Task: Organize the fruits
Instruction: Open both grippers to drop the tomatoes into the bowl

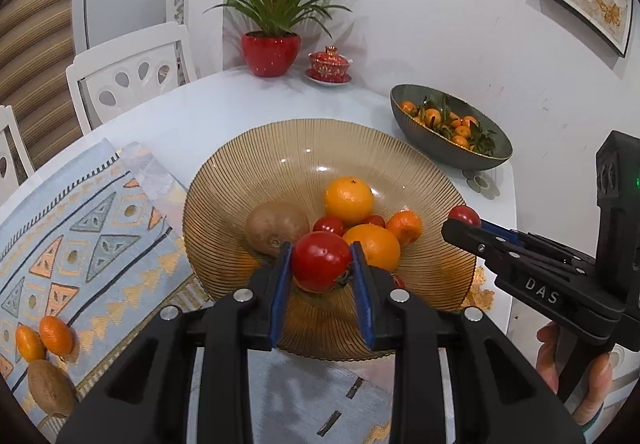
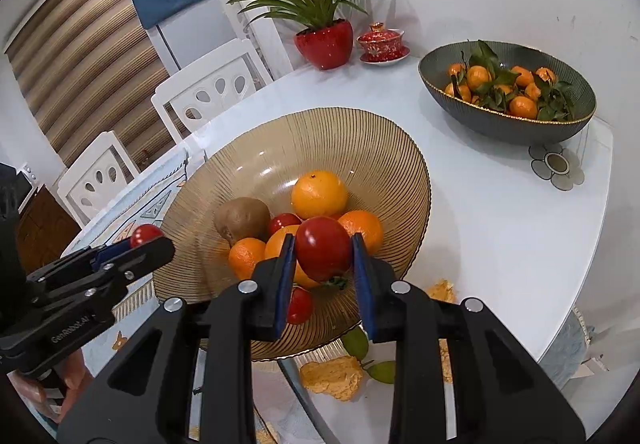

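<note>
My left gripper (image 1: 320,258) is shut on a red tomato (image 1: 320,262) just above the near rim of the ribbed amber glass bowl (image 1: 224,196). My right gripper (image 2: 324,256) is shut on another red tomato (image 2: 324,254) over the same bowl (image 2: 360,148). Inside lie oranges (image 1: 349,200), a mandarin (image 1: 405,227), a kiwi (image 1: 276,226) and small tomatoes (image 1: 329,224). Each gripper shows in the other's view, with its tomato at the tips: the right gripper (image 1: 464,222), the left gripper (image 2: 148,240). Two mandarins (image 1: 56,334) and a kiwi (image 1: 50,388) rest on the patterned mat (image 1: 100,244).
A dark green bowl (image 2: 508,128) of leafy mandarins stands at the back right. A potted plant (image 1: 270,54) and a red lidded cup (image 1: 330,64) sit by the wall. White chairs (image 1: 132,72) line the left side. Peel scraps (image 2: 332,376) and leaves lie near the table's front edge.
</note>
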### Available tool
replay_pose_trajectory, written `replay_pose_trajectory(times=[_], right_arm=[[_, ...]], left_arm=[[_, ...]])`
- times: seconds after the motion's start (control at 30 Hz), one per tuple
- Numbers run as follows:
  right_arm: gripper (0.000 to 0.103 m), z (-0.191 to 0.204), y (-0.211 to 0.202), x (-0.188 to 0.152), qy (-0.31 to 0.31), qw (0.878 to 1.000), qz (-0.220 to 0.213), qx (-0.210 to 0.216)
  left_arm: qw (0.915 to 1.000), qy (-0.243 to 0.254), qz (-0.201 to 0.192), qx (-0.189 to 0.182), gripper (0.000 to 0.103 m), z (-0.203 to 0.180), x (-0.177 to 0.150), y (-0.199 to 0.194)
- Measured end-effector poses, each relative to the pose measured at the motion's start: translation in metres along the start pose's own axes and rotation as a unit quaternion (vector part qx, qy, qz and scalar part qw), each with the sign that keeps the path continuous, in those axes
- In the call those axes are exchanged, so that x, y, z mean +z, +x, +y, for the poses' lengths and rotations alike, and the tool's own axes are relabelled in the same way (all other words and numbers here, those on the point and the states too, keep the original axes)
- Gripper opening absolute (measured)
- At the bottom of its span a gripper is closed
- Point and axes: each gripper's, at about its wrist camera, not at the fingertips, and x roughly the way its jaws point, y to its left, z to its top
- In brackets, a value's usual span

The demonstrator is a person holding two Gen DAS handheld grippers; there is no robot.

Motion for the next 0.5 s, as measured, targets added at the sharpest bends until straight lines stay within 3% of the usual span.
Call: replay_pose_trajectory(times=[0.5], right_arm=[[0.031,0.008,-0.019,-0.001,0.005,1.0,-0.01,0.0]], left_arm=[[0.9999,-0.005,-0.008,0.005,0.04,0.008,-0.008,-0.022]])
